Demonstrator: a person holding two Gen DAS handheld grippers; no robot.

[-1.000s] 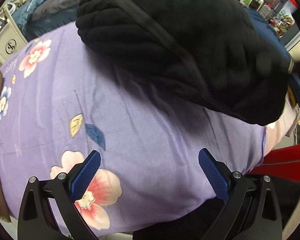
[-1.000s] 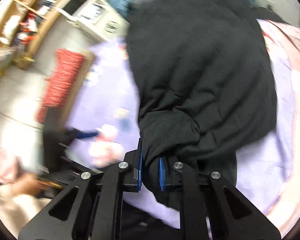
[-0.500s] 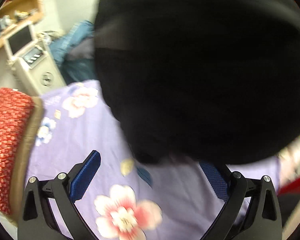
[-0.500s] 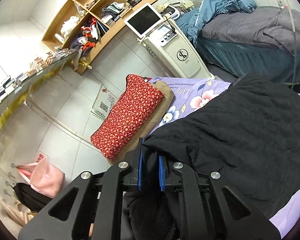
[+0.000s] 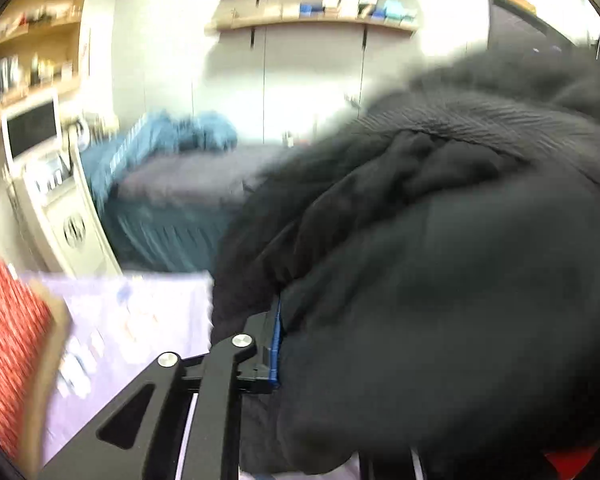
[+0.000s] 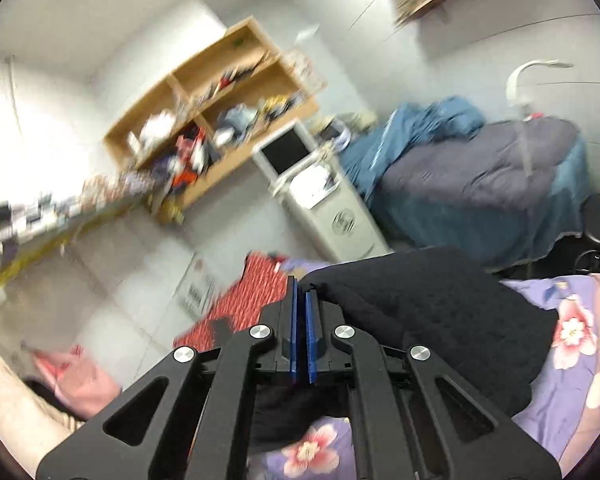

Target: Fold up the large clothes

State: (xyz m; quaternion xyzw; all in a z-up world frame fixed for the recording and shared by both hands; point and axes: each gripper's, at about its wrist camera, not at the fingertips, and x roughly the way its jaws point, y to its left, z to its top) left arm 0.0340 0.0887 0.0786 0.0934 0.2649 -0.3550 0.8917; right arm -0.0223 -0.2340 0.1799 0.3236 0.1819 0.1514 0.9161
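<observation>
While just clenched, left tool (image 5: 283, 322) on black garment (image 5: 440, 280), right tool (image 6: 301, 294) clenched beside it.

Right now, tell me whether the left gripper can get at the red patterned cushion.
Probably not yet. The left gripper has just closed its jaws on the black garment, so it is occupied. The red cushion itself lies uncovered at its left.

Floral purple sheet (image 6: 572, 392), red patterned cushion (image 6: 256, 292), white screen machine (image 6: 332, 204), wooden shelves (image 6: 204, 120), blue-grey bedding (image 6: 480, 176)
</observation>
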